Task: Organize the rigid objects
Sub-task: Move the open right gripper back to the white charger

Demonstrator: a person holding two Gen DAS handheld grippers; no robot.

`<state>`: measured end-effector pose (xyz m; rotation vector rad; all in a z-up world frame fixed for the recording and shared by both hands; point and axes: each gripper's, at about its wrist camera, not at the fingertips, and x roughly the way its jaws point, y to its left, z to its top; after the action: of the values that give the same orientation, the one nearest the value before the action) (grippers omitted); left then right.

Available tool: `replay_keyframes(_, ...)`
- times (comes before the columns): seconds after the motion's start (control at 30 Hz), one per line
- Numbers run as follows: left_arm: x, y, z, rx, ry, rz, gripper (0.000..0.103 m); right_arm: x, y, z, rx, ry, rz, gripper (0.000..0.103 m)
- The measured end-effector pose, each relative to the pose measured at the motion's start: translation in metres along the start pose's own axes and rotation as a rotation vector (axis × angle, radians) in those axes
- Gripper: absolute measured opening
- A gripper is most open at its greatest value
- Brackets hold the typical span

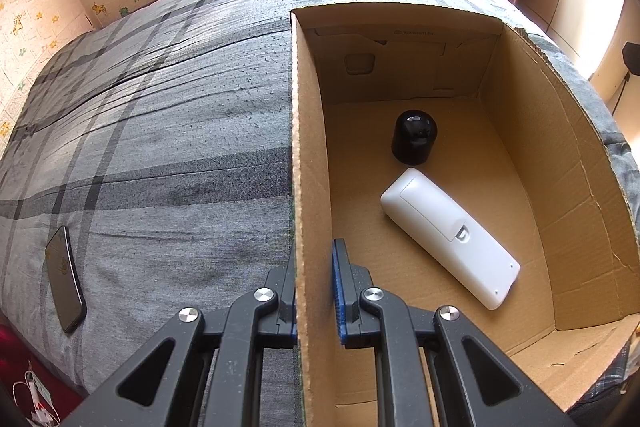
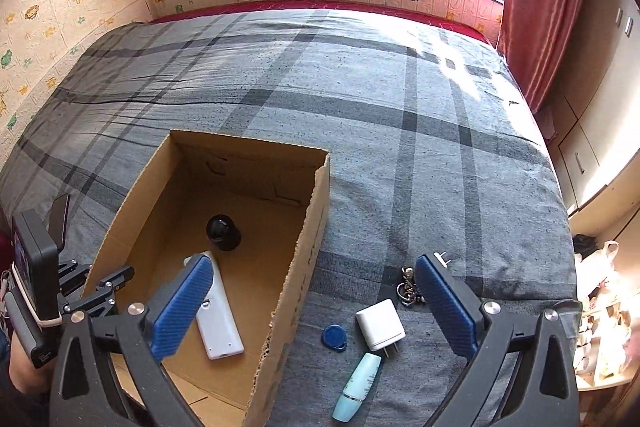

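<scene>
An open cardboard box [image 1: 310, 163] [image 2: 316, 211] lies on the bed. Inside it are a white remote [image 1: 448, 237] [image 2: 218, 311] and a black domed cap [image 1: 414, 137] [image 2: 223, 227]. My left gripper [image 1: 314, 259] is shut on the box's left wall, one finger on each side. My right gripper [image 2: 316, 291] is wide open above the box's right wall. Beside the box on the bed lie a white charger [image 2: 380, 324], a blue tag [image 2: 334, 338], a teal bottle [image 2: 358, 387] and a key ring [image 2: 408, 287].
A black phone [image 1: 64, 285] lies on the grey plaid bedspread [image 2: 360, 107] left of the box. Patterned walls, a window and a red curtain [image 2: 548, 7] bound the bed. A cluttered shelf [image 2: 604, 311] stands at the right.
</scene>
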<state>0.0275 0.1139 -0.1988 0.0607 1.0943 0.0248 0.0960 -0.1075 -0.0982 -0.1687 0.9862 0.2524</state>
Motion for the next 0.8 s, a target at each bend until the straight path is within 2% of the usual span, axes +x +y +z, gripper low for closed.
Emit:
replay_keyframes(0.07,0.000,0.000,0.000,0.002,0.000,0.000,0.013,0.005,-0.008,-0.006,-0.001,0.012,-0.031,0.103)
replay_keyframes(0.3,0.000,-0.001,0.000,0.002,0.002,0.002,0.013,0.017,-0.041,-0.023,0.078,0.042,-0.058,0.103)
replay_keyframes(0.8,0.001,-0.001,0.001,0.003,0.005,0.003,0.013,0.059,-0.072,-0.057,0.154,0.121,-0.093,0.103)
